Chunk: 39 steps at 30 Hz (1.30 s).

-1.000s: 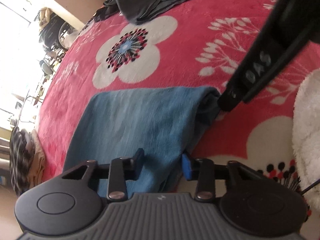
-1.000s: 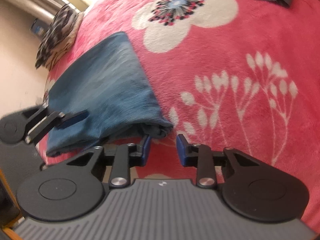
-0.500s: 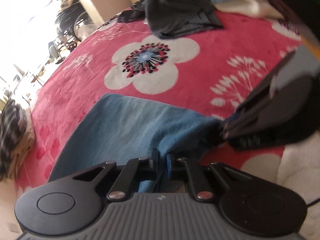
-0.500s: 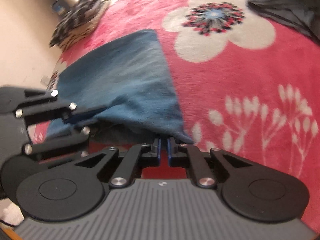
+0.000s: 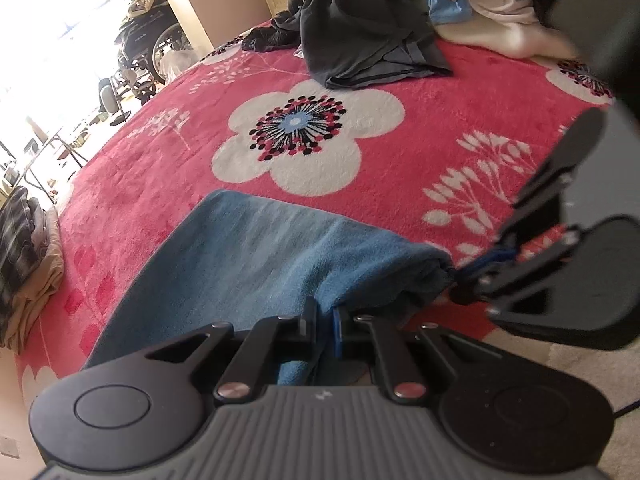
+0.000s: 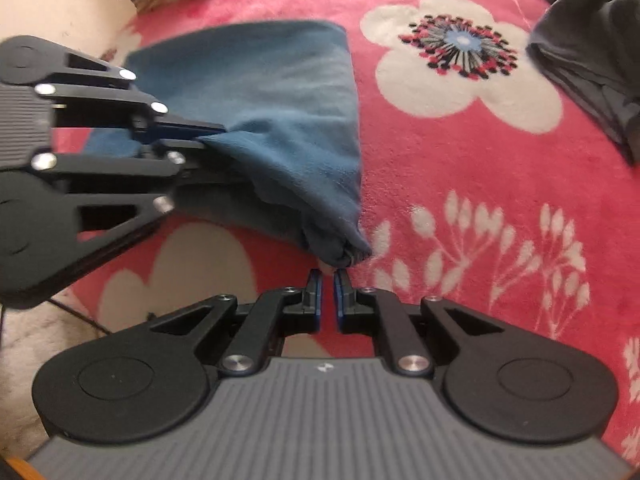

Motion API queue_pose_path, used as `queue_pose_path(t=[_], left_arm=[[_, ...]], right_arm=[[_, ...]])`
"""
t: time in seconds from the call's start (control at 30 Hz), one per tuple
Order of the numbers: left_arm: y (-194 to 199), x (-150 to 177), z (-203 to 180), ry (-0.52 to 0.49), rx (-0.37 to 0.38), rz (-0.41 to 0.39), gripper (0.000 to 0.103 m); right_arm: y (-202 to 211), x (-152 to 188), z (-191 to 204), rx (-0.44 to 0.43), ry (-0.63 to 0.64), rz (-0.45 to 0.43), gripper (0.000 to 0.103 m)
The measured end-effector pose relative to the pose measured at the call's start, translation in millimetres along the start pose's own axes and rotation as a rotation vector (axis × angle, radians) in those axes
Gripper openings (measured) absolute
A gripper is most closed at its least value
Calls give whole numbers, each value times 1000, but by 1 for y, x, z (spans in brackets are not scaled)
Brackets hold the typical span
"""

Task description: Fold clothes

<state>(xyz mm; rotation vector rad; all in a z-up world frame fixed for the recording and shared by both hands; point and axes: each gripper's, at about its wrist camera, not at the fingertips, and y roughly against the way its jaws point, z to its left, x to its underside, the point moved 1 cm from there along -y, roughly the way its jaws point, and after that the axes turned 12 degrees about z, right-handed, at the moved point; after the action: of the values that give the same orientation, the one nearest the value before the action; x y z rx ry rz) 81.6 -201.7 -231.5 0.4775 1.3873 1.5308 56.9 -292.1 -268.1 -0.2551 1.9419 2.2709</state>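
A blue cloth [image 5: 256,256] lies folded on the red flowered blanket [image 5: 440,80], and its near edge is raised off the blanket. My left gripper [image 5: 324,318] is shut on one near corner, with blue fabric pinched between the pads. In the right wrist view the left gripper [image 6: 212,134] comes in from the left, clamped on the blue cloth [image 6: 280,112]. My right gripper [image 6: 327,280] is shut on the other near corner, which bunches right at its tips. The left wrist view shows the right gripper [image 5: 466,276] gripping that corner from the right.
A dark grey garment [image 5: 360,40] lies crumpled at the far side of the blanket, with pale clothes [image 5: 500,20] heaped behind it. A folded plaid and beige stack [image 5: 28,252] sits at the blanket's left edge. A wheelchair [image 5: 144,48] stands by the bright window.
Both grippers went from open around the blue cloth's near corners to shut on them. Both wrists rolled, and the near edge of the cloth has lifted off the blanket.
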Motion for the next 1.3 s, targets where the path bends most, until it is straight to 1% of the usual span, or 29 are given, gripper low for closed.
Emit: queue_pose_path(t=[0.13, 0.33, 0.43, 0.5, 0.57, 0.63, 0.77, 0.83, 1.0, 1.07, 1.13, 1.2, 1.3], left_arm=[[1, 0, 1, -1, 9, -4, 8], [1, 1, 6, 18, 27, -8, 8], [0, 0, 6, 17, 31, -1, 10], [-2, -1, 4, -3, 32, 3, 14], [-4, -2, 2, -23, 32, 2, 23], [-5, -4, 1, -39, 27, 0, 28], [-9, -7, 1, -60, 38, -3, 29], [-9, -8, 4, -44, 57, -6, 29], [-13, -11, 17, 35, 122, 2, 30], [-14, -13, 19, 40, 138, 3, 30], [-15, -14, 18, 22, 145, 3, 32], [-16, -15, 13, -15, 136, -1, 33], [-16, -16, 7, -56, 121, -13, 33]], right_arm=[[-14, -6, 3, 22, 34, 0, 5], [-3, -4, 7, 25, 63, -72, 5], [0, -4, 10, 28, 82, -88, 5], [-1, -5, 7, 16, 60, -91, 5], [-3, -8, 3, -4, 31, -100, 5], [-5, -9, 1, -21, 15, -113, 5], [-5, -9, -1, -41, -2, -132, 5], [-4, -8, -3, -51, -14, -139, 5], [1, -5, -8, -87, -33, -161, 5], [6, -3, -11, -93, -29, -159, 6], [13, 1, -15, -90, -18, -162, 6], [20, 5, -21, -84, -6, -165, 6], [16, 7, -34, -75, 31, -137, 7]])
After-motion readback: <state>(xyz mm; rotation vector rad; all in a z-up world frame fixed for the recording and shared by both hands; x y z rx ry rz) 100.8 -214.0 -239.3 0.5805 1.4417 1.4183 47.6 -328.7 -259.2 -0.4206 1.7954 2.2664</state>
